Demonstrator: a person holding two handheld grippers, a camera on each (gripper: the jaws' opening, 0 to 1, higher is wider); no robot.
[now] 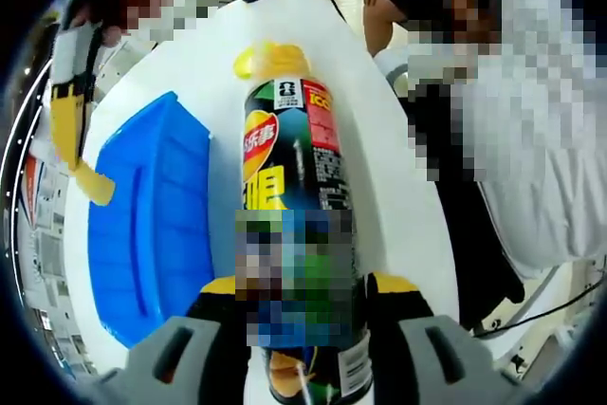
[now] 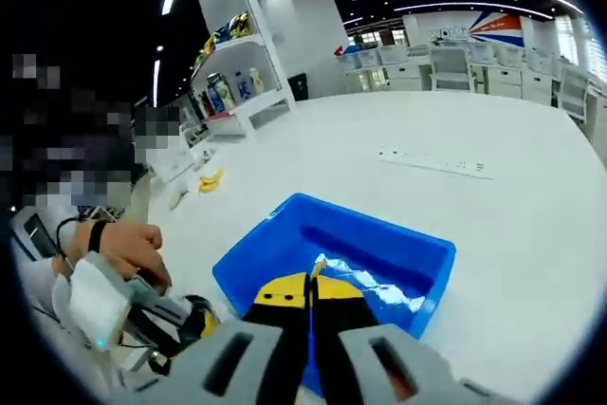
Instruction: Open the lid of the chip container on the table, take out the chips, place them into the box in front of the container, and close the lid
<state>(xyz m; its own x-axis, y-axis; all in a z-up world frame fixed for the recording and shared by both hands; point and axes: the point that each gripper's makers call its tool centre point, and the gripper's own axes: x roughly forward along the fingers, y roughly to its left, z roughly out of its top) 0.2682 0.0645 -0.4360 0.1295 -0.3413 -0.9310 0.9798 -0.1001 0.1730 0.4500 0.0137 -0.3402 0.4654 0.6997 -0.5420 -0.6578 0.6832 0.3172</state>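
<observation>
Over the blue box [image 2: 332,253], right tongs [image 2: 312,284] pinch 1 chip [image 2: 320,264] for dropping; left tongs [image 1: 302,284] clamp the chip can [image 1: 292,177], steadying it.

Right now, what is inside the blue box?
In the right gripper view the right tool, shut, hangs over the blue box, apparently pinching a pale chip. The visible floor looks bare; the part under the tool is covered.
</observation>
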